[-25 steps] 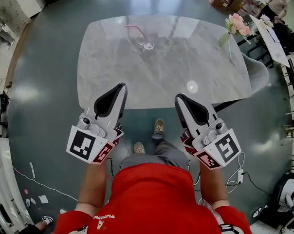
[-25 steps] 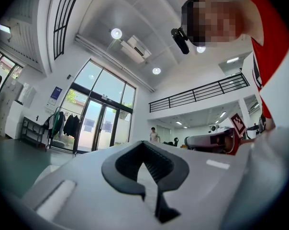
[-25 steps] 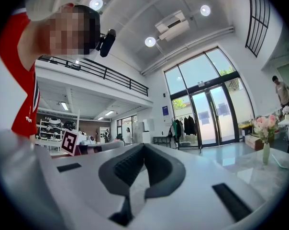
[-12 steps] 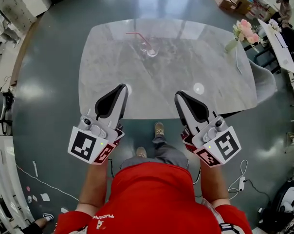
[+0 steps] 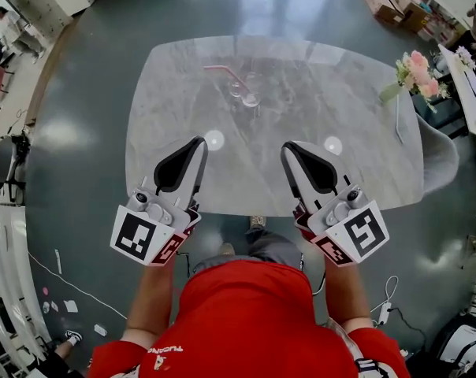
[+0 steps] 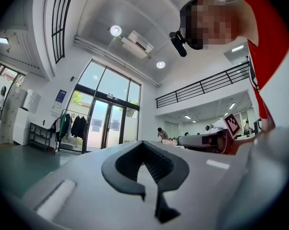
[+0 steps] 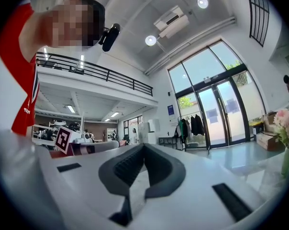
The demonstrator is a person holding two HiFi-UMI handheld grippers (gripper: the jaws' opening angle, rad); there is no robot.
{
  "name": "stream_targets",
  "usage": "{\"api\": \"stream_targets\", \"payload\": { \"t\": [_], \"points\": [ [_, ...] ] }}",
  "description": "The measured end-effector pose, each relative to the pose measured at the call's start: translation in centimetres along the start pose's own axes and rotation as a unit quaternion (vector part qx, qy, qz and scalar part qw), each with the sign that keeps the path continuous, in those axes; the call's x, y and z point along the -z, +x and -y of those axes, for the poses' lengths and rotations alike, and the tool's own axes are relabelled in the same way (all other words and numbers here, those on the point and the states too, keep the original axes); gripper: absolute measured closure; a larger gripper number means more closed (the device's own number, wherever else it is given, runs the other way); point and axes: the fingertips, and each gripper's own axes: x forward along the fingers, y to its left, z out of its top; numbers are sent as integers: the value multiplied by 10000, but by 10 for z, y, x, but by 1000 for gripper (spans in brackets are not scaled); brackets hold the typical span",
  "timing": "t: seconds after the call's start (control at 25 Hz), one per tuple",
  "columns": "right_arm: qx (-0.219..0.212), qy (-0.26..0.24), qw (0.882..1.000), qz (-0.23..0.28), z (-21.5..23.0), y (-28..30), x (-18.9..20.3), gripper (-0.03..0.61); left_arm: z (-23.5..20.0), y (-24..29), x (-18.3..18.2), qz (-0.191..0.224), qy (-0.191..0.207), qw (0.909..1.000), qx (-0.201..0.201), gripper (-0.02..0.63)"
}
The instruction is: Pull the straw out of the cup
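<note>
A clear glass cup [image 5: 250, 94] stands on the far part of the grey marble table [image 5: 356, 132]. A pink bent straw [image 5: 220, 70] sticks out of it and leans to the left. My left gripper [image 5: 198, 142] and right gripper [image 5: 288, 148] are held side by side over the table's near edge, well short of the cup. Both are shut with nothing between the jaws. In the left gripper view the left gripper [image 6: 144, 145] has its pads together, and so does the right gripper [image 7: 143, 147] in its own view. Neither gripper view shows the cup.
A vase of pink flowers [image 5: 418, 73] stands at the table's right end, also seen as the flowers [image 7: 284, 123] in the right gripper view. A grey chair [image 5: 441, 154] sits beside that end. Boxes and people are at the room's edges.
Both grippers have moved forward from over the floor to over the table's near edge. The table and the cup now lie closer in the head view.
</note>
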Motion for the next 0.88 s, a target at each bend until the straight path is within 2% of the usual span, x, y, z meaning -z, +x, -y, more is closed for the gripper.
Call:
{"api": "stream_targets", "payload": {
  "t": [0.6,0.88],
  "points": [
    [-574,-64,9980,-258,78,47,15,577,-31,72,27,-68,21,9989,-469,609],
    [-589,-44,9975,-386,95,66,26,577,-42,92,44,-226,35,9988,-438,609]
  ]
}}
